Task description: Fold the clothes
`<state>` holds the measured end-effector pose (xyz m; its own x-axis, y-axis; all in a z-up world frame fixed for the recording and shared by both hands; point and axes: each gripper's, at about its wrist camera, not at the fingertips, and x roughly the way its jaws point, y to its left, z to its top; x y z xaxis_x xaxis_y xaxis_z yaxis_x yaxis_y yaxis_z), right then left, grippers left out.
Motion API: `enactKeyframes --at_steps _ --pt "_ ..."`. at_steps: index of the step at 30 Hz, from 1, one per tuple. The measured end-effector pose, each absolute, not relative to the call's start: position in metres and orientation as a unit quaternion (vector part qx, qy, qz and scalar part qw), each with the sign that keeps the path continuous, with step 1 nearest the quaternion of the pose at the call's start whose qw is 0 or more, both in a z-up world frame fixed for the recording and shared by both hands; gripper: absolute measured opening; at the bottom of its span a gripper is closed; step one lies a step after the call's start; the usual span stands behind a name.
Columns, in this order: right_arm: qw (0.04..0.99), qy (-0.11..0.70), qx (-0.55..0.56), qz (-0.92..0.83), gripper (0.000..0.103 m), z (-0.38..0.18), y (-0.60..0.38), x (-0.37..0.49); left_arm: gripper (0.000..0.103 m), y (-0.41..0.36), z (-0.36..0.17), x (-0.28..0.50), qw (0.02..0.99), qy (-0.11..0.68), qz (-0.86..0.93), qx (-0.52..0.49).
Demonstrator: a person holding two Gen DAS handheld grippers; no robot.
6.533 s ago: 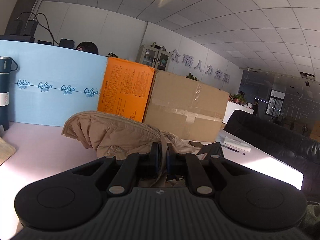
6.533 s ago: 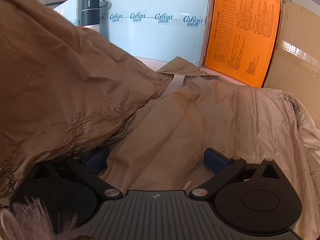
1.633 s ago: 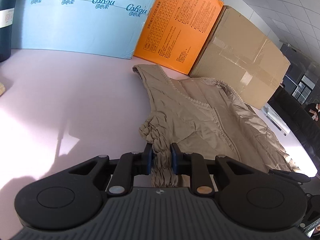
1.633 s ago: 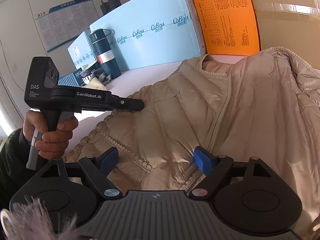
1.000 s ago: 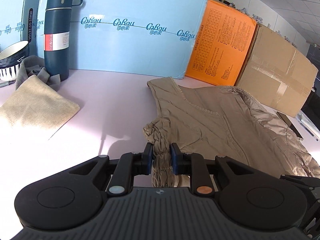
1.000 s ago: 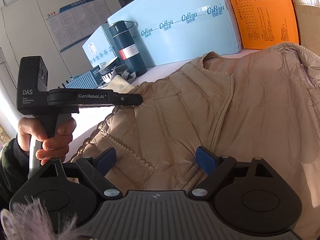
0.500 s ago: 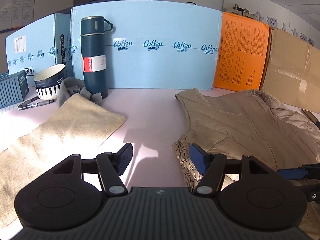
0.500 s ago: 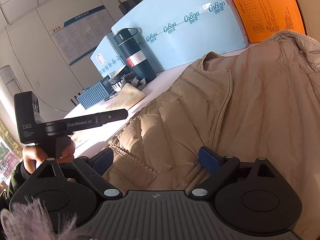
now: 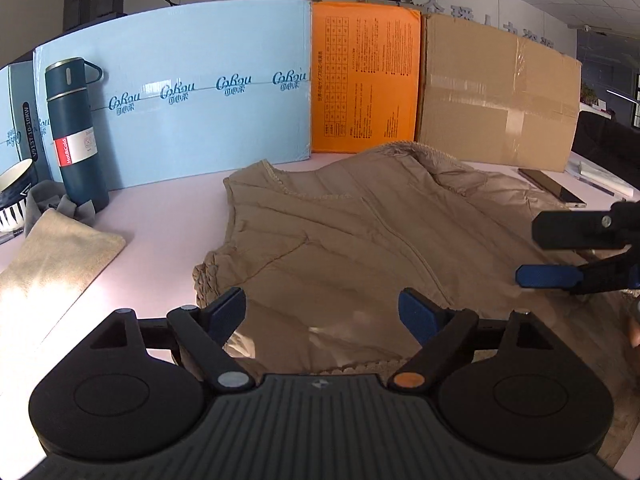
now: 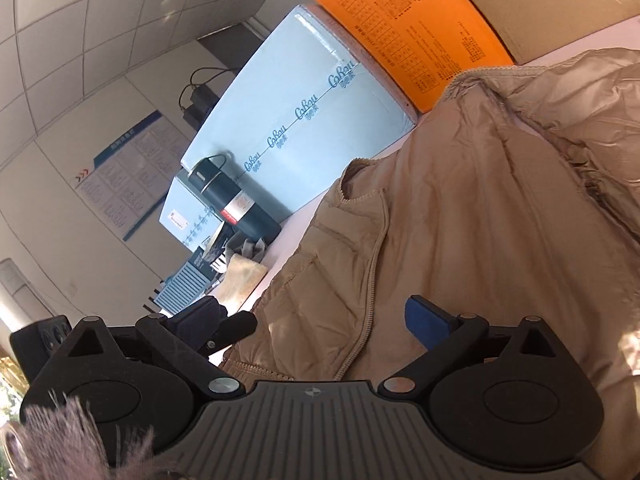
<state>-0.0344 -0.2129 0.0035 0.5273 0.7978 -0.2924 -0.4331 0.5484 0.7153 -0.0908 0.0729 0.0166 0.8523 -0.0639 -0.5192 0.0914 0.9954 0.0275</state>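
Beige quilted vest [image 9: 360,240] spread flat on the pale pink table [image 9: 168,216], front up, zip shut, collar far, hem near. Nearest, left gripper [image 9: 322,310] with blue pads wide apart, hovering over the near hem beside a bunched armhole edge [image 9: 206,280], holding nothing. Right gripper [image 10: 316,322] likewise agape above the zip's lower end, empty. Looks like a pause between grasps: garment laid out, no fold visible. Fits either smoothing before a fold or regrasping for one. Calls for pinching a side edge cleanly, avoiding slippery shell slipping free. Farther left, towel [image 9: 52,256] and flask [image 9: 76,132]; boxes [image 9: 360,80] farthest.
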Motion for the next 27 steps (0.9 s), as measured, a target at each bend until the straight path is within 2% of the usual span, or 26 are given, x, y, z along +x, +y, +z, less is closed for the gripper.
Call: enactKeyframes --at_steps 8,17,27 --pt "0.850 0.296 0.277 0.336 0.103 0.010 -0.287 -0.078 0.085 0.066 0.013 -0.091 0.958 0.283 -0.039 0.038" --pt "0.900 0.226 0.269 0.259 0.103 0.017 -0.364 -0.112 0.086 0.022 0.058 -0.096 0.959 0.254 -0.112 0.055" --pt "0.887 0.208 0.383 0.155 0.103 -0.002 -0.445 -0.130 0.085 -0.083 0.059 -0.047 0.920 0.325 -0.212 0.060"
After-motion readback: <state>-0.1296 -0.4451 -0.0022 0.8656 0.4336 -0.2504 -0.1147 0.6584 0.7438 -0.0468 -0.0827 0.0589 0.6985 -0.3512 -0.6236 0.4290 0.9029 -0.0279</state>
